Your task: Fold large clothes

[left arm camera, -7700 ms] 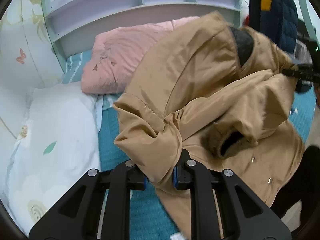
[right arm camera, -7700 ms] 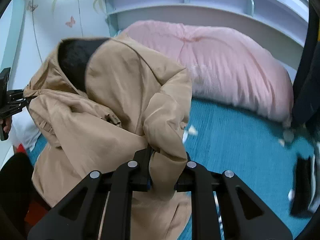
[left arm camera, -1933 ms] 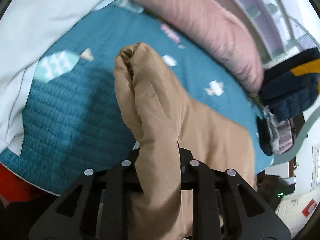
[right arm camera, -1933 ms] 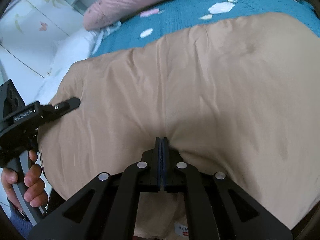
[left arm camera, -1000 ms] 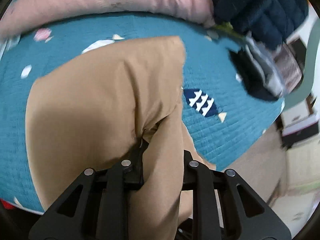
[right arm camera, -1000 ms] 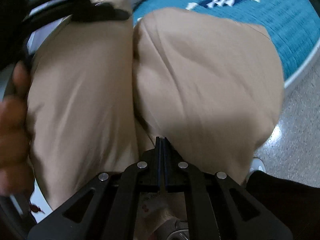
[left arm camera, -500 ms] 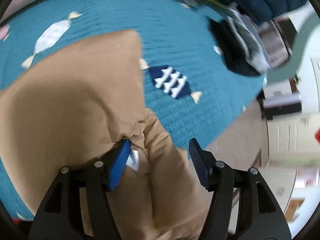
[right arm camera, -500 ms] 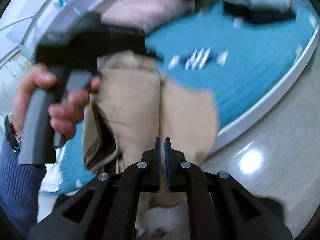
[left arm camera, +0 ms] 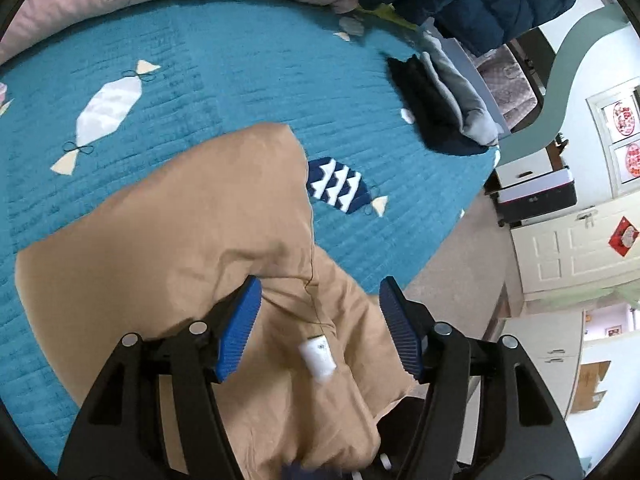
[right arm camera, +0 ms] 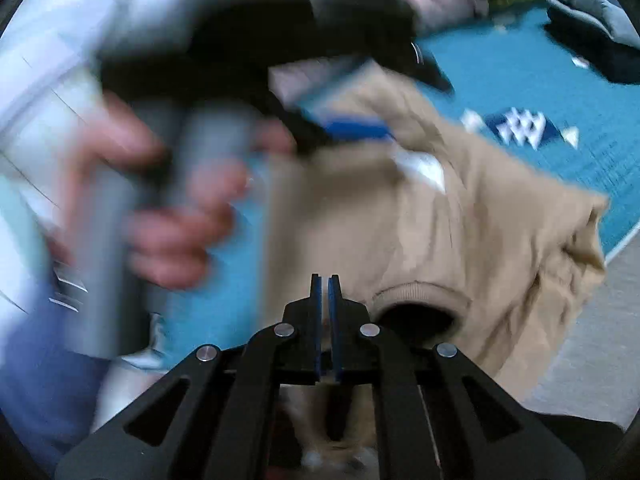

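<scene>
Left gripper [left arm camera: 320,320] gapes over tan coat [left arm camera: 180,240]; right gripper [right arm camera: 325,284] clenched, empty.

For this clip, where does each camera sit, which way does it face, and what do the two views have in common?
Left wrist: sits on the left gripper, looking steeply down between its open blue pads at the tan coat on the teal quilt; only gripper fingers show.
Right wrist: sits on the right gripper, jaws shut, looking down across the coat's dark cuff opening; the person's left hand and blue sleeve show, blurred.
Shared: coat, quilt, its navy patch, folded clothes.
</scene>
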### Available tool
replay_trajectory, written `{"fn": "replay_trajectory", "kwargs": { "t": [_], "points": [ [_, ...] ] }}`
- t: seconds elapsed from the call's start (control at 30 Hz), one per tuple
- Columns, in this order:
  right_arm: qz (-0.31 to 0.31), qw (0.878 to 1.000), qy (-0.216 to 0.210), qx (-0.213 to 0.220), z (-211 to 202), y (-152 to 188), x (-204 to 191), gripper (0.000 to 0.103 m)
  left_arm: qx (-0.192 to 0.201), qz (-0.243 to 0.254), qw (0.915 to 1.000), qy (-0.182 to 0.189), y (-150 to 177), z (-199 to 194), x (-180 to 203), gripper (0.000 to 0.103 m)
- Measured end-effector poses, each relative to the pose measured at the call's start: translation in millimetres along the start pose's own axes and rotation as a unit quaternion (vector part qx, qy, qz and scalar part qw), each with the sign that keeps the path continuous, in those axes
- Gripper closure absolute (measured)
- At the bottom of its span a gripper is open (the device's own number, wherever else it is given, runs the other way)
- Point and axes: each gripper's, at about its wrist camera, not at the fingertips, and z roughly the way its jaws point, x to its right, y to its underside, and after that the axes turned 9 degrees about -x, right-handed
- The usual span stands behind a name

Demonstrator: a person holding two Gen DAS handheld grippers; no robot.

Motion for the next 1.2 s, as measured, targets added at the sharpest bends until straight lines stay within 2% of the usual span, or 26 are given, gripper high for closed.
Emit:
{"fn": "replay_trajectory", "kwargs": {
  "t": [0.03, 0.07, 0.1, 0.17, 0.2, 0.23, 0.3, 0.37, 0.43, 0.57, 0.67, 0.8, 0.9, 1.0, 1.07, 1.17, 1.2],
  "points": [
    [0.003, 1.0, 0.024, -0.002, 3, -3, 11, 0.103, 0.008, 0.011, 0.9999, -0.001, 5, -8, 0, 0.04],
    [0.009, 0.999, 0.043, 0.004, 4, -8, 23, 0.103, 0.022, 0.034, 0.999, -0.018, 11, -18, 2, 0.04],
    [0.012, 0.998, 0.053, 0.006, 4, -11, 30, 0.103, 0.041, 0.06, 0.9957, -0.059, 18, -27, 7, 0.038],
    [0.011, 0.996, 0.09, 0.016, 6, -19, 41, 0.103, 0.069, 0.102, 0.9852, -0.12, 32, -37, 9, 0.03],
    [0.011, 0.995, 0.102, 0.015, 7, -21, 44, 0.103, 0.085, 0.129, 0.9765, -0.15, 43, -43, 6, 0.028],
    [0.015, 0.994, 0.107, 0.012, 10, -21, 48, 0.103, 0.084, 0.151, 0.9706, -0.167, 51, -43, 2, 0.028],
    [0.011, 0.991, 0.13, 0.008, 22, -22, 51, 0.103, 0.081, 0.164, 0.9629, -0.199, 62, -37, -11, 0.028],
    [0.015, 0.99, 0.138, 0.012, 28, -23, 49, 0.103, 0.071, 0.173, 0.9592, -0.212, 67, -24, -25, 0.027],
    [0.019, 0.99, 0.137, 0.015, 28, -23, 48, 0.103, 0.052, 0.162, 0.9551, -0.243, 62, -5, -42, 0.027],
    [0.037, 0.989, 0.135, 0.04, 13, -19, 52, 0.103, 0.046, 0.12, 0.9651, -0.228, 46, 9, -64, 0.023],
    [0.037, 0.988, 0.147, 0.042, 12, -23, 61, 0.103, 0.045, 0.133, 0.9615, -0.236, 38, 17, -58, 0.022],
    [0.063, 0.989, 0.134, 0.018, 30, -29, 77, 0.103, 0.039, 0.133, 0.9593, -0.246, 30, 37, -64, 0.02],
    [0.062, 0.988, 0.14, 0.013, 21, -34, 66, 0.103, 0.042, 0.122, 0.9613, -0.243, 24, 37, -61, 0.019],
    [0.084, 0.991, 0.102, 0.03, -8, -25, 53, 0.098, 0.041, 0.119, 0.9642, -0.233, 26, 32, -62, 0.019],
    [0.071, 0.994, 0.076, 0.04, -21, -12, 32, 0.096, 0.04, 0.119, 0.9651, -0.23, 27, 29, -63, 0.019],
    [0.061, 0.995, 0.069, 0.026, -13, 12, 6, 0.096, 0.04, 0.116, 0.9655, -0.23, 26, 28, -60, 0.019],
    [0.059, 0.995, 0.082, 0.014, -3, 16, 3, 0.096, 0.039, 0.118, 0.965, -0.231, 26, 28, -59, 0.019]
  ]
}}
